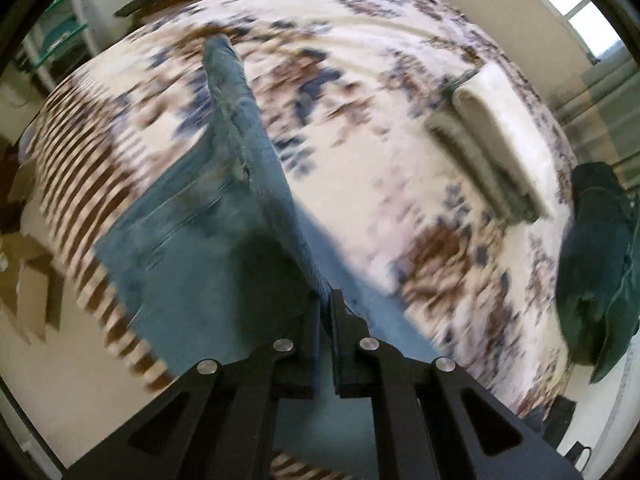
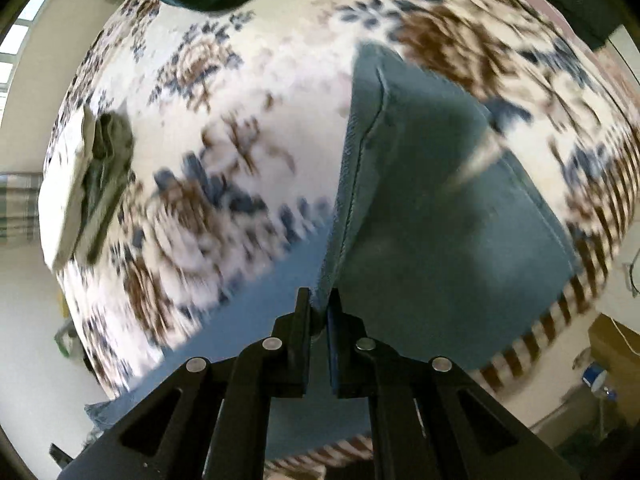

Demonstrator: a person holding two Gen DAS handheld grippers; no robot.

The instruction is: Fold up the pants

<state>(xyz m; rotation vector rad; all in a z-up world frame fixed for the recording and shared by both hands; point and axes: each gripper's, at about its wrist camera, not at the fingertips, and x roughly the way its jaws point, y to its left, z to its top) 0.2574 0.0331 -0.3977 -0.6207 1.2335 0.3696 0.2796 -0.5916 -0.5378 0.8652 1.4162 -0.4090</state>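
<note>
Clearly the blue denim pants (image 1: 240, 152) are soft yet weighty: pinched in the left claw (image 1: 325, 304) at the lower centre of its view and in the right claw (image 2: 319, 308) likewise, they drape in a ridge over the patterned bed (image 1: 360, 60). Judging by that sag, thick seamed edges give the surest hold, since thin folds may slip

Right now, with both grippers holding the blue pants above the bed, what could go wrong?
1. The left gripper and the right gripper each pinch only a thin edge of the blue pants, so the denim may slip out.
2. Both views are blurred, which suggests fast motion; the fold may land crooked on the patterned bedspread.
</note>
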